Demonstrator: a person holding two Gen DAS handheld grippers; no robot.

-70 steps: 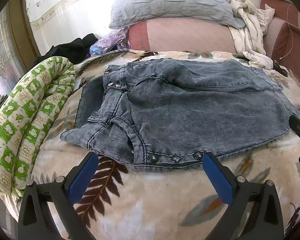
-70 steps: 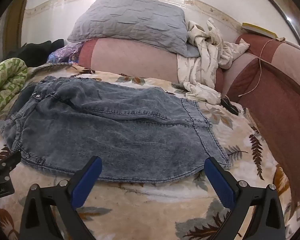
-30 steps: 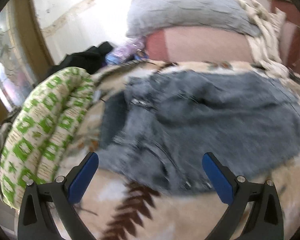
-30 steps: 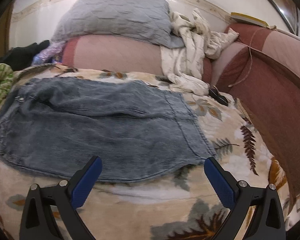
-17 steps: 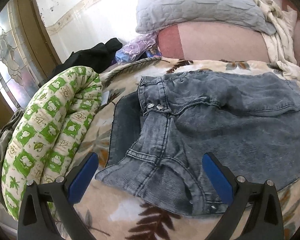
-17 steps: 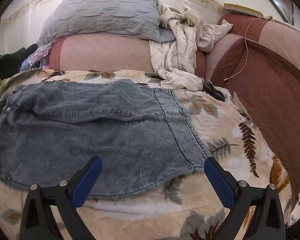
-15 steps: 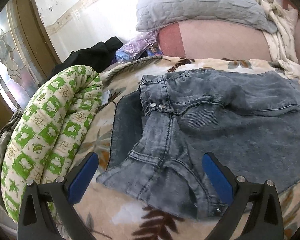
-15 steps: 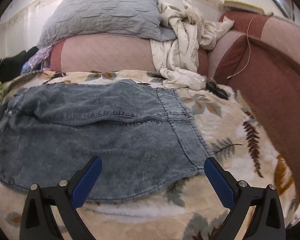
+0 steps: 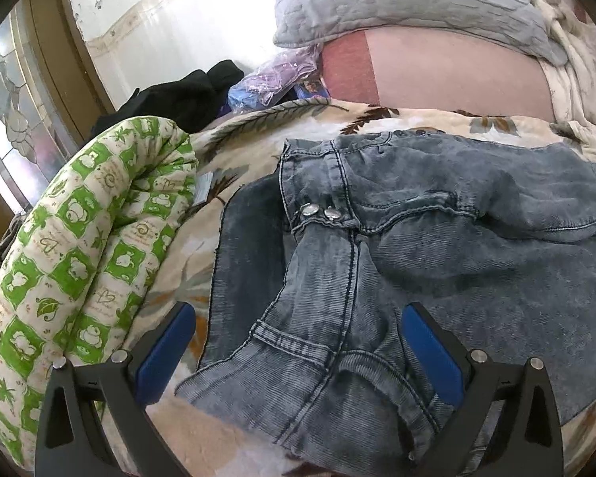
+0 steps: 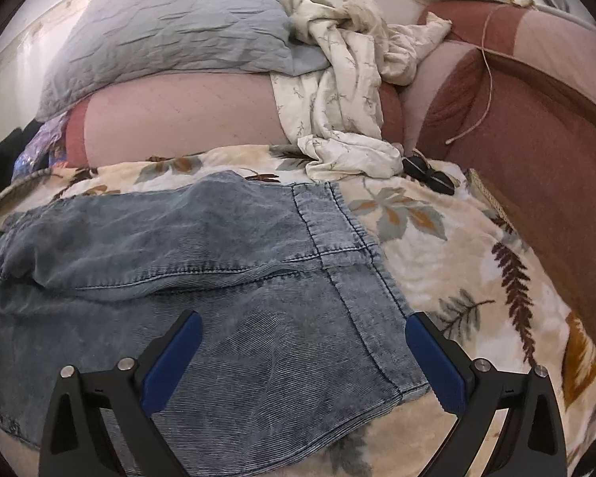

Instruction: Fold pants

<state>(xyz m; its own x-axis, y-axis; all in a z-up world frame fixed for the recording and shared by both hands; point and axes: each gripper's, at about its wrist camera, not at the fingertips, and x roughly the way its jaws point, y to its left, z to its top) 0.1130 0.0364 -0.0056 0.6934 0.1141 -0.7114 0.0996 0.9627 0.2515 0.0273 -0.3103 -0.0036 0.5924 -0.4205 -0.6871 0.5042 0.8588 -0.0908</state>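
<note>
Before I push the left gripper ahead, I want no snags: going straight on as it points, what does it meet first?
Most likely the jeans: the open left gripper already straddles their near folded edge, though depth is unclear.

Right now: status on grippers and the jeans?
Left gripper open, over jeans waistband end. Right gripper open, over hem end. Jeans flat on blanket, part-folded. Green quilt roll beside waistband, not blocking.

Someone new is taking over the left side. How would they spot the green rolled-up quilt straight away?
Start from the leaf-print blanket that covers the bed. At its left edge, beside the denim pants, lies the rolled quilt. It is the only thing with bright green and white squares; the clothes behind it are black.
</note>
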